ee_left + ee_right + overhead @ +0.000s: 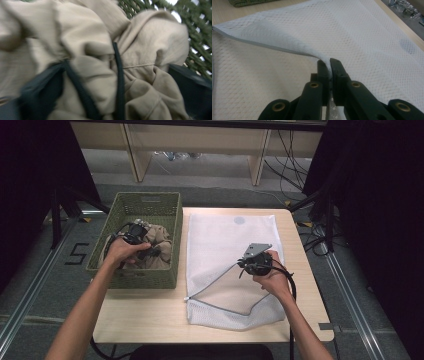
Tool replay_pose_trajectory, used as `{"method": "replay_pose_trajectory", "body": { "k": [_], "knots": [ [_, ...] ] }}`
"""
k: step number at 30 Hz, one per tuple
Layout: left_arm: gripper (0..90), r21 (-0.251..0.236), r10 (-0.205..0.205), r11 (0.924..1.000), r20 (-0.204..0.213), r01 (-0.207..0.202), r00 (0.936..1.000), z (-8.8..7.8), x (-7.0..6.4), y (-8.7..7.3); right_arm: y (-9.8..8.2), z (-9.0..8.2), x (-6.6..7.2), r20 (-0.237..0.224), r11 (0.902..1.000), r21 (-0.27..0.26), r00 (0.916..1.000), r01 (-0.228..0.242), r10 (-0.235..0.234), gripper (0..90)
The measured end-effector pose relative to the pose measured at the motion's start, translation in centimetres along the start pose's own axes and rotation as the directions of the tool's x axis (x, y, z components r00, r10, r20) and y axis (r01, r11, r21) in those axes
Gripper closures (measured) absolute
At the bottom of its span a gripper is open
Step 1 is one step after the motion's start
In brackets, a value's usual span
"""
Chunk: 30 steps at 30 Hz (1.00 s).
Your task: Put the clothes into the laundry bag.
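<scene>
1. The right gripper is clenched on the raised edge of the white mesh laundry bag, which lies along the right half of the table; the pinch takes little fabric, so a tug could slip the edge free and the mouth would drop shut.
2. The left gripper stands released over the beige garment in the green woven basket at the table's left edge; it may catch the dark drawstring alone, or a loose fold, and the garment would trail or snag on the basket's wall.
3. The left gripper view is blurred; its jaws are dim shapes at the sides, and I cannot tell whether they touch the cloth.
4. The bag's opening is hard to judge from above.
</scene>
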<state>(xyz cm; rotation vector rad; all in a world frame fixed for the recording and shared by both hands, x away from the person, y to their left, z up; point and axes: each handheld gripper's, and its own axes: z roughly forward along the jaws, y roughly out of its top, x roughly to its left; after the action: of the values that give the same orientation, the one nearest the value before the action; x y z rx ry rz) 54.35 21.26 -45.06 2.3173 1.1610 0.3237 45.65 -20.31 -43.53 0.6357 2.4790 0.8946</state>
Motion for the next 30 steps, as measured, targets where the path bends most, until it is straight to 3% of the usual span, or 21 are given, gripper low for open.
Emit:
{"method": "replay_pose_trajectory", "body": {
  "k": [1,2,4,6,8,9,11,12,15,16,18,19,23,26,28,30],
  "knots": [
    [0.0,0.026,0.039,0.9989,-0.005,-0.039,0.9992,0.4,-0.2,-0.1,0.0,0.1,-0.1,-0.006,0.9998,0.001,0.9998,0.02,-0.02,87.4],
    [0.0,0.057,0.072,0.9959,-0.039,-0.07,0.9966,1.1,-0.4,-0.2,0.0,0.1,-0.1,-0.006,0.9997,0.003,0.9997,0.025,-0.025,87.4],
    [0.0,0.054,0.066,0.9965,-0.04,-0.064,0.997,1.8,-0.4,-0.5,0.0,0.0,0.0,-0.007,0.9998,0.002,0.9998,0.019,-0.019,87.5],
    [0.0,0.045,0.059,0.9973,-0.012,-0.058,0.9982,2.2,0.0,-0.8,0.0,-0.1,0.1,-0.006,1.0,0.007,1.0,0.006,-0.006,87.4],
    [0.0,0.046,0.014,0.9988,-0.004,-0.013,0.9999,2.7,0.5,-1.2,0.0,-0.1,0.2,-0.004,1.0,0.003,1.0,0.005,-0.005,87.4],
    [0.0,0.046,0.014,0.9988,-0.004,-0.013,0.9999,2.7,0.5,-1.2,0.0,0.0,0.2,-0.002,1.0,0.002,1.0,0.004,-0.004,87.4],
    [0.1,0.077,0.058,0.9955,-0.036,-0.055,0.9977,3.3,0.1,-1.7,0.0,0.0,0.1,-0.006,0.9996,0.004,0.9995,0.03,-0.03,87.4],
    [4.6,0.103,0.078,0.992,-0.047,-0.072,0.9959,3.2,0.1,-1.7,0.0,0.0,0.1,-0.007,0.9996,0.002,0.9996,0.028,-0.028,87.4],
    [38.7,0.077,-0.017,0.9967,-0.077,0.023,0.9969,2.8,0.6,-1.5,0.0,0.0,0.1,-0.005,0.9997,0.001,0.9996,0.026,-0.026,87.4],
    [44.7,0.077,-0.024,0.9965,-0.076,0.03,0.9968,2.7,0.7,-1.5,0.0,0.0,0.2,-0.001,0.9997,-0.007,0.9997,0.025,-0.025,87.4],
    [54.3,0.087,-0.028,0.9956,-0.086,0.035,0.9959,2.5,0.8,-1.4,0.0,-0.1,0.2,-0.006,0.9997,-0.003,0.9997,0.025,-0.025,87.4],
    [56.9,0.076,-0.045,0.9958,-0.085,0.051,0.9954,2.5,0.8,-1.5,0.0,-0.1,0.3,0.003,0.9997,-0.014,0.9998,0.02,-0.02,87.4],
    [63.3,0.087,-0.032,0.9954,-0.09,0.039,0.9954,2.3,0.9,-1.3,0.0,-0.2,0.2,-0.009,0.9999,0.002,0.9998,0.017,-0.017,87.5],
    [65.7,0.055,-0.028,0.9979,-0.105,0.034,0.9941,1.8,1.0,-1.2,0.0,-0.2,0.1,-0.011,0.9999,0.0,0.9998,0.016,-0.016,87.6],
    [66.4,-0.032,-0.066,0.9975,-0.108,0.063,0.9919,0.8,1.2,-0.9,0.1,-0.2,0.0,-0.013,0.9996,-0.004,0.9995,0.028,-0.028,88.1],
    [66.8,-0.113,-0.119,0.9876,-0.081,0.109,0.9897,0.0,1.3,-0.7,0.1,-0.2,0.0,-0.014,0.9996,-0.008,0.9995,0.028,-0.028,88.3]
  ]
}}
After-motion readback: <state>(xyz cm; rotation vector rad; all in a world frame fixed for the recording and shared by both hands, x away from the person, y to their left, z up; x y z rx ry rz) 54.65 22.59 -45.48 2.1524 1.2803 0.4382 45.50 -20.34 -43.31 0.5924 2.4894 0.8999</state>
